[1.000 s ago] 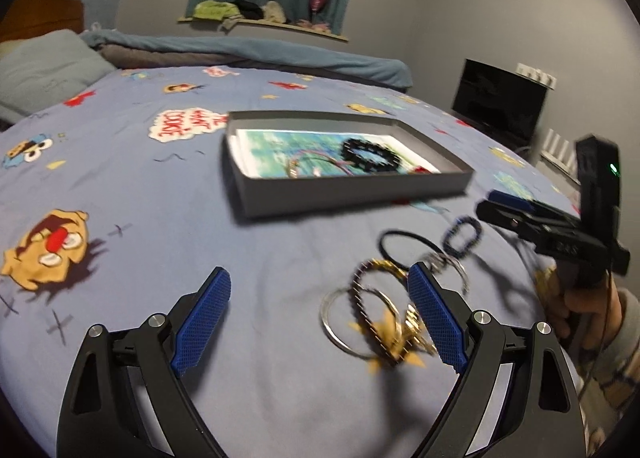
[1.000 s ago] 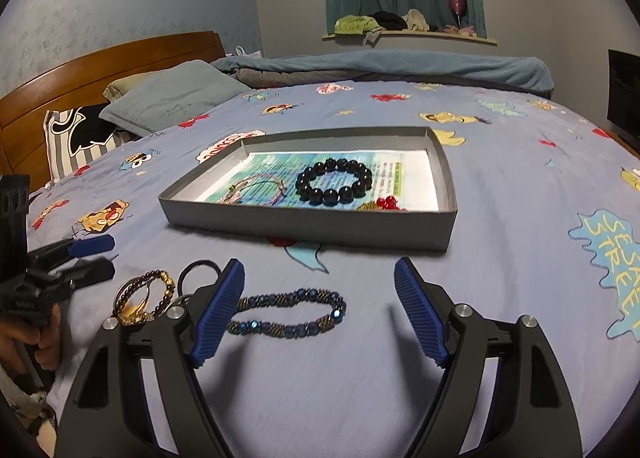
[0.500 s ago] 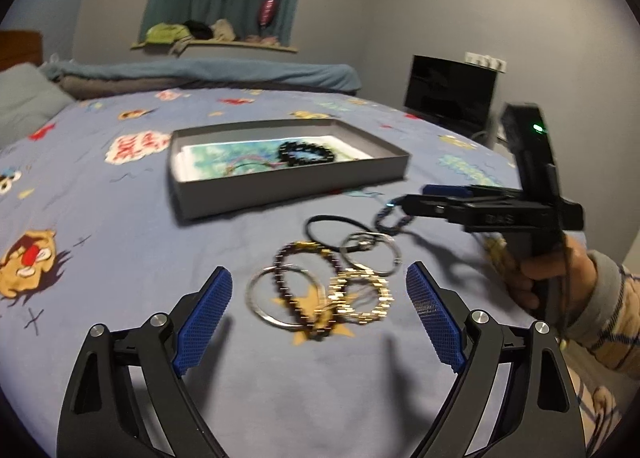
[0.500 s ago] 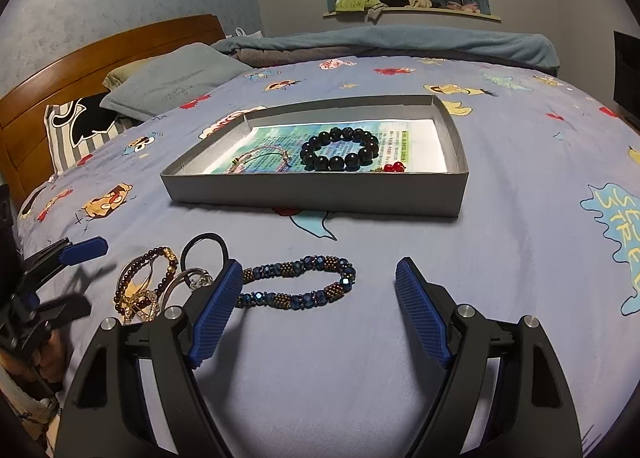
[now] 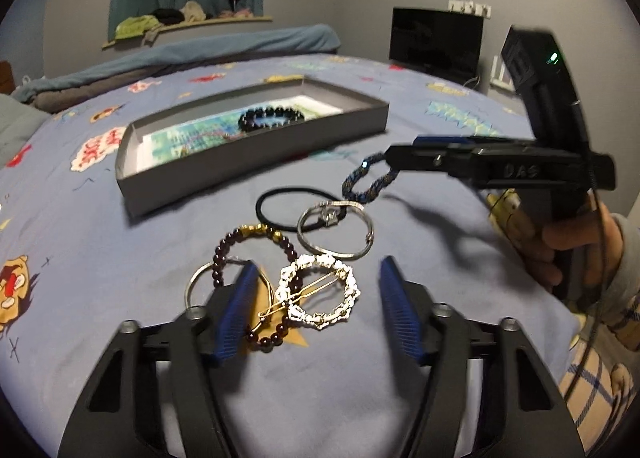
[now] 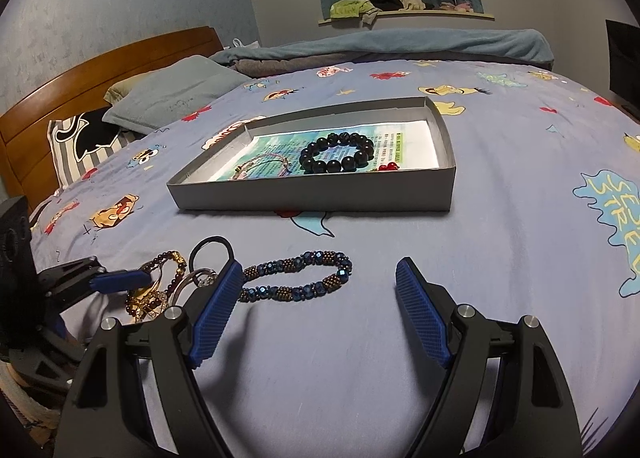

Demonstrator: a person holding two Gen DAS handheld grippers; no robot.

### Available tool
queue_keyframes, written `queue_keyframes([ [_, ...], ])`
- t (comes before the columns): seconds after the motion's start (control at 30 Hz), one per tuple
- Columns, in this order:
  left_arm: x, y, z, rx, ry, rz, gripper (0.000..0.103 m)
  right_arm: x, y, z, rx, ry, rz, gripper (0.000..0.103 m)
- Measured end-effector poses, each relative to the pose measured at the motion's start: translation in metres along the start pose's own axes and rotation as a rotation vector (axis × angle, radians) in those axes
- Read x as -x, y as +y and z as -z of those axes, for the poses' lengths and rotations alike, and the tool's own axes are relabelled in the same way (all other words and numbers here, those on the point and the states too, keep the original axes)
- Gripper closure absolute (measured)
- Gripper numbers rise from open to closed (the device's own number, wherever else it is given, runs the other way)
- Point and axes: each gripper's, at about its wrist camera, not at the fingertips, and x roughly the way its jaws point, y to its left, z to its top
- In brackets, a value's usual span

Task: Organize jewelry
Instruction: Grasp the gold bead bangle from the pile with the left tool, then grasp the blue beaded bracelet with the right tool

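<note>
A grey shallow box (image 5: 256, 162) (image 6: 316, 194) on the bed holds a black bead bracelet (image 6: 337, 152) and a thin cord bracelet (image 6: 260, 166). A pile of jewelry lies in front of it: a white crystal ring bracelet (image 5: 320, 294), a dark red bead bracelet (image 5: 256, 258), a silver bangle (image 5: 335, 232) and a black hair tie (image 5: 280, 206). My left gripper (image 5: 316, 310) is open just above the crystal bracelet. A blue bead bracelet (image 6: 298, 276) lies apart. My right gripper (image 6: 316, 310) is open just in front of it.
The bed has a blue cartoon-print sheet (image 6: 520, 178). Pillows (image 6: 168, 94) and a wooden headboard (image 6: 80, 74) are at the left. A folded blue blanket (image 6: 400, 46) lies at the far edge. A black screen (image 5: 436, 38) stands beyond the bed.
My left gripper has swung right and lowered over the jewelry pile, its jaws narrower. My right gripper has moved slightly closer to the blue bead bracelet.
</note>
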Motion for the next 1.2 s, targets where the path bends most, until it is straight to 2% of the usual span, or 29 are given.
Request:
queue_keyframes([
  [0.03,-0.002,0.001,0.0,0.003,0.008,-0.005,0.059,0.0,0.0,0.0,0.0,0.002,0.0,0.025],
  [0.07,-0.002,0.001,0.0,0.008,0.008,0.0,0.061,-0.001,0.0,0.0,0.002,0.006,-0.001,0.025],
  [0.3,0.012,0.009,0.004,0.045,-0.068,0.031,0.061,-0.009,0.002,-0.001,0.007,0.044,-0.01,0.025],
  [0.4,0.019,0.021,0.006,0.107,-0.11,0.031,0.061,-0.018,0.001,-0.004,0.003,0.077,-0.012,0.025],
  [0.6,0.021,0.028,0.007,0.152,-0.118,0.038,0.061,-0.034,0.001,-0.008,-0.006,0.132,-0.009,0.026],
  [0.63,0.021,0.028,0.007,0.15,-0.115,0.037,0.061,-0.036,0.002,-0.008,-0.003,0.138,-0.012,0.029],
  [0.67,0.02,0.028,0.007,0.149,-0.112,0.037,0.061,-0.036,0.002,-0.007,-0.002,0.14,-0.011,0.039],
  [0.8,0.02,0.029,0.007,0.156,-0.111,0.037,0.061,-0.033,0.0,-0.006,-0.012,0.124,-0.018,0.062],
  [0.93,0.02,0.03,0.007,0.16,-0.113,0.035,0.061,-0.026,0.0,-0.004,-0.014,0.096,-0.024,0.093],
  [0.97,0.02,0.03,0.007,0.162,-0.114,0.034,0.061,-0.024,0.001,-0.003,-0.012,0.087,-0.025,0.096],
  [1.1,0.02,0.033,0.007,0.174,-0.115,0.032,0.061,-0.018,0.002,-0.002,-0.014,0.065,-0.021,0.096],
  [1.2,0.02,0.034,0.008,0.176,-0.115,0.031,0.061,-0.018,0.002,-0.001,-0.027,0.079,-0.019,0.096],
])
